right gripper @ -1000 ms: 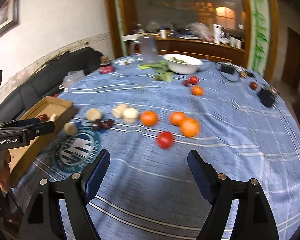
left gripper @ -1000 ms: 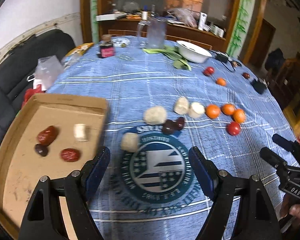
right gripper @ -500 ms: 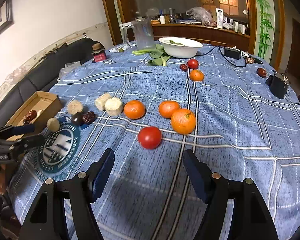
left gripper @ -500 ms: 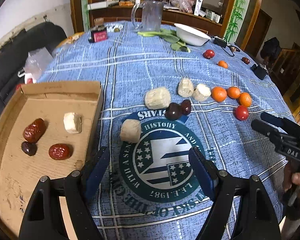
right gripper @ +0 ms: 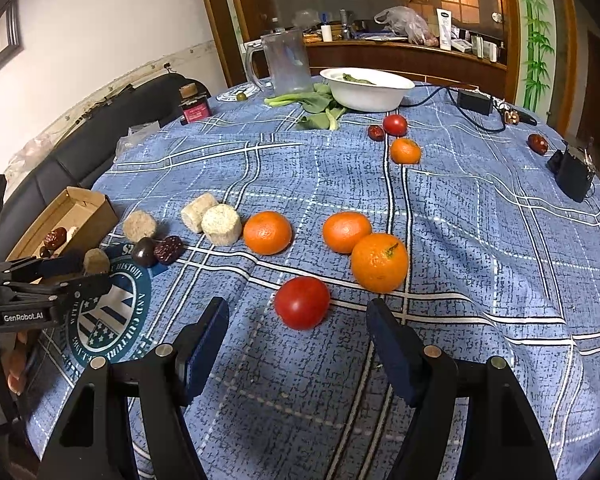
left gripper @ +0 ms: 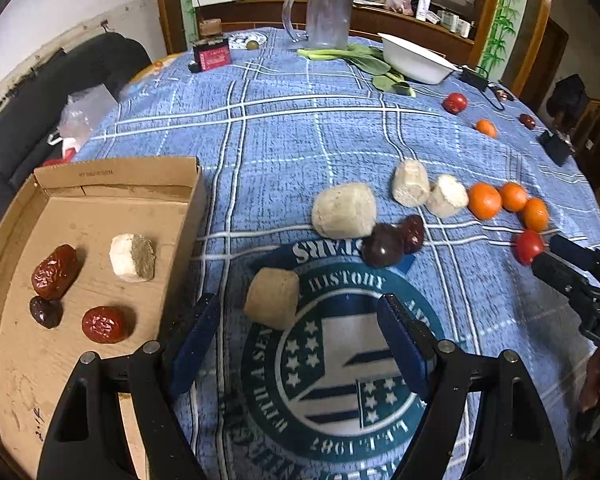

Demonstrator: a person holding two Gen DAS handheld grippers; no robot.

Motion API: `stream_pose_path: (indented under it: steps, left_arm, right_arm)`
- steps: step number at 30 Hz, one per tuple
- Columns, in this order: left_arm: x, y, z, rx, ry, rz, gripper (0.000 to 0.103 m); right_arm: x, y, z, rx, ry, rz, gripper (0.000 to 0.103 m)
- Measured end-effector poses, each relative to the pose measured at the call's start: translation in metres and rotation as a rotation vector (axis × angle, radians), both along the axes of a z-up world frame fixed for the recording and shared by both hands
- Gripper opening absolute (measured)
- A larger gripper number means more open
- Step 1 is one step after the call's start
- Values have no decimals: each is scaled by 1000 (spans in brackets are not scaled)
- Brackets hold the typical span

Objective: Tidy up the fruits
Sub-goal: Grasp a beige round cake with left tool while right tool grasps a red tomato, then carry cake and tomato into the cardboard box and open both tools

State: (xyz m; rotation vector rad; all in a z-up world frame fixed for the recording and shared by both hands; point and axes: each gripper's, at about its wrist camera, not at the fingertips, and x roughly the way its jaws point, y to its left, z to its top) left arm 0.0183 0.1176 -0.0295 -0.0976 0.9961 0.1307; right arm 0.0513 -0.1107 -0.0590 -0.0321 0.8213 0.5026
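Only the left wrist view shows the cardboard tray's (left gripper: 196,196) floor; both grippers' fingers spread wide, empty.

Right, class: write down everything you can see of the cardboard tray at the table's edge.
The cardboard tray is a shallow, open brown box with low folded walls and a scuffed, marked floor. It lies flat on the blue checked tablecloth at the table's left edge. Inside lie two wrinkled red dates, one small dark fruit and a pale cut chunk. Nothing grips it; the left tongs stand open beside it.
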Motion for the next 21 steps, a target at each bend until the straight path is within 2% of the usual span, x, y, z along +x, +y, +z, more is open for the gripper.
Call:
stream_pose_path:
  steps: [2, 6, 7, 8, 9, 10, 11, 13, 16, 21]
  left_arm:
    - [2, -3, -2, 30, 7, 3, 80]
    - [4, -4, -3, 34, -2, -8, 80]
    - [5, -5, -4, 36, -6, -10, 76]
    - [5, -5, -4, 39, -10, -14, 58]
    - [5, -6, -5, 50, -3, -14, 52]
    - [4, -4, -6, 84, -5, 2, 38]
    - [2, -1, -5, 89, -11, 13, 29]
    - [-2, 9, -1, 48, -21, 25, 21]
    - [-13, 22, 6, -38, -39, 34, 20]
    - [-33, 18, 20, -29, -80, 11, 20]
  right_arm:
    - [4, 0, -1, 2, 7, -3, 76]
    - [12, 5, -4, -12, 25, 10, 76]
    - [14, 7, -6, -24, 32, 11, 69]
    - [17, 11, -10, -44, 49, 16, 47]
    - [16, 13, -10, -62, 36, 12, 42]
    - [16, 14, -10, -71, 28, 15, 34]
    - [17, 14, -10, -66, 37, 15, 34]
    - [15, 11, -9, -58, 46, 9, 34]
    - [5, 6, -2, -33, 34, 0, 34]
    - [-16, 3, 10, 14, 12, 4, 34]
